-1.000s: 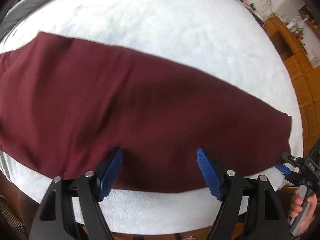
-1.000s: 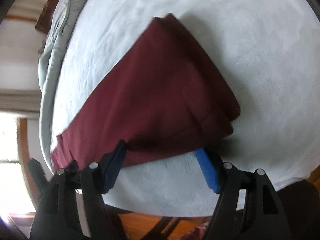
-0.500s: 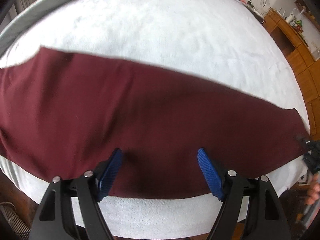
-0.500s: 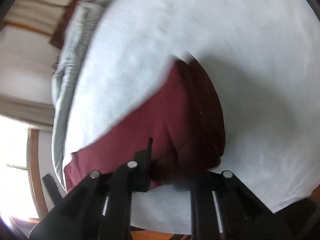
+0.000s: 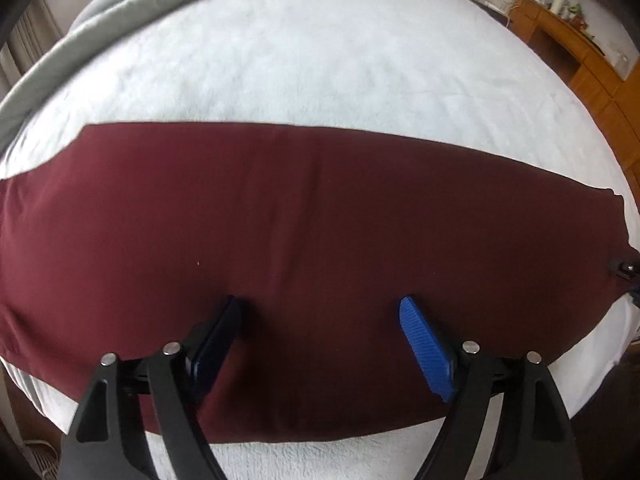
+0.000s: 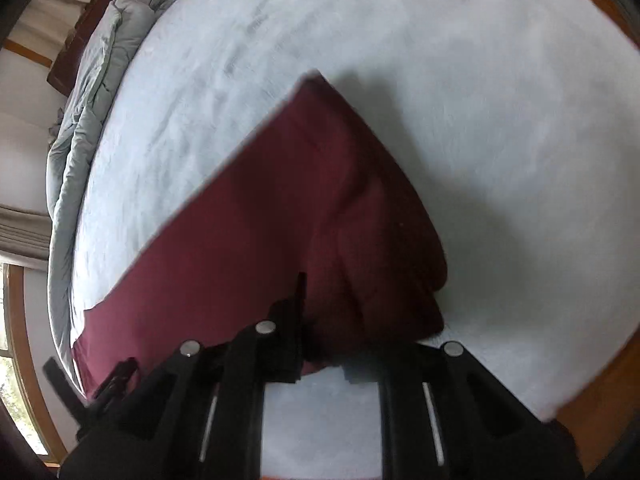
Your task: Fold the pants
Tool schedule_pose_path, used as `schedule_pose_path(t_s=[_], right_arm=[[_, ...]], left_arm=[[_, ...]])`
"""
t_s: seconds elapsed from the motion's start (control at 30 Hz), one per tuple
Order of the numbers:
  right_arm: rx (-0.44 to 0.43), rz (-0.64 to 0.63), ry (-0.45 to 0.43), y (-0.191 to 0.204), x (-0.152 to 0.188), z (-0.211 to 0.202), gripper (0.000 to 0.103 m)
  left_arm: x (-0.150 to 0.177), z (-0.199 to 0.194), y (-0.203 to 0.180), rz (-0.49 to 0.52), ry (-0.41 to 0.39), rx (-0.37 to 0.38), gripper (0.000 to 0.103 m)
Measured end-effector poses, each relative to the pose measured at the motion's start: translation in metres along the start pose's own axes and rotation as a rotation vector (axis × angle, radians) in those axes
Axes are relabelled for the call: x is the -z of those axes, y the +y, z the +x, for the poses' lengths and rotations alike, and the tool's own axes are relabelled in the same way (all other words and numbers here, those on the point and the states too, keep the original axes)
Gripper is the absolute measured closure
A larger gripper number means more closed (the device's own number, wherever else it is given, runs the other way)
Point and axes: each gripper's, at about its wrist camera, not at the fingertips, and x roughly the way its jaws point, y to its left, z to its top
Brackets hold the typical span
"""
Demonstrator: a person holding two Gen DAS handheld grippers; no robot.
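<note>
No lettering, label, brand mark or number can be read anywhere; the maroon pants (image 5: 312, 240) show plain cloth, the white bed (image 5: 320, 60) beneath them bears no tag; small items beyond it are too blurred.

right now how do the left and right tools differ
The left tool is open, blue pads spread wide above the middle of the maroon pants, gripping nothing. The right tool is shut on the pants at their bunched end, its pads hidden in the cloth. The left tool looks across the pants' long side; the right looks along their length. Both are black-framed and work over the same white bed cover.
</note>
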Motion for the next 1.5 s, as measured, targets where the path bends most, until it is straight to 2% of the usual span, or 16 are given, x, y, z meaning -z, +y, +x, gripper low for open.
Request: schedule_pose_path(t_s=[0.03,0.1,0.27,0.33,0.4,0.47,0.53,0.67,0.77,0.83,0.97,1.07,1.17,1.27,1.37,1.5], right_arm=[[-0.019,0.014,-0.005,-0.003,-0.002,-0.002,0.089],[-0.031,0.014,0.005,-0.001,-0.004,-0.007,0.077],[0.097,-0.078,-0.059,0.018,0.009,-0.049,0.07],[0.147,-0.153,-0.113,0.04,0.016,-0.066,0.07],[0.15,-0.243,-0.135,0.067,0.024,-0.071,0.063],[0.148,-0.274,-0.144,0.082,0.026,-0.067,0.066],[0.22,-0.282,-0.176,0.096,0.03,-0.071,0.069],[0.188,-0.298,-0.267,0.105,0.037,-0.105,0.07],[0.162,-0.344,-0.31,0.11,0.036,-0.129,0.061],[0.131,-0.344,-0.295,0.116,0.03,-0.122,0.059],[0.11,-0.327,-0.156,0.113,0.026,-0.069,0.06],[0.154,-0.291,-0.045,0.099,0.029,-0.018,0.063],[0.188,-0.258,0.004,0.08,0.034,0.012,0.066],[0.201,-0.287,-0.008,0.083,0.037,0.014,0.065],[0.239,-0.338,-0.017,0.105,0.038,0.003,0.058],[0.112,-0.395,-0.019,0.15,0.057,-0.013,0.053]], left_arm=[[-0.001,-0.002,0.0,-0.007,0.005,0.008,0.021],[-0.005,-0.008,0.006,-0.033,0.013,0.034,0.022],[-0.006,-0.036,0.016,-0.085,-0.018,0.072,0.021],[-0.002,-0.043,0.018,-0.095,-0.026,0.076,0.021],[0.001,-0.044,0.017,-0.091,-0.022,0.076,0.021],[-0.003,-0.034,0.016,-0.076,-0.003,0.06,0.021],[-0.007,-0.029,0.018,-0.069,0.016,0.053,0.021],[-0.001,-0.018,0.02,-0.06,0.061,0.05,0.021],[0.002,-0.016,0.018,-0.046,0.055,0.029,0.021],[0.001,-0.022,0.015,-0.058,0.046,0.053,0.021],[0.0,-0.026,0.008,-0.052,0.044,0.082,0.021],[0.004,-0.018,0.007,-0.037,0.06,0.067,0.021],[0.007,-0.013,0.004,-0.002,0.052,0.051,0.018],[0.005,-0.015,0.007,-0.022,0.063,0.067,0.019],[0.003,-0.035,0.021,-0.052,0.057,0.099,0.019],[0.008,-0.064,0.072,-0.159,0.062,0.132,0.018]])
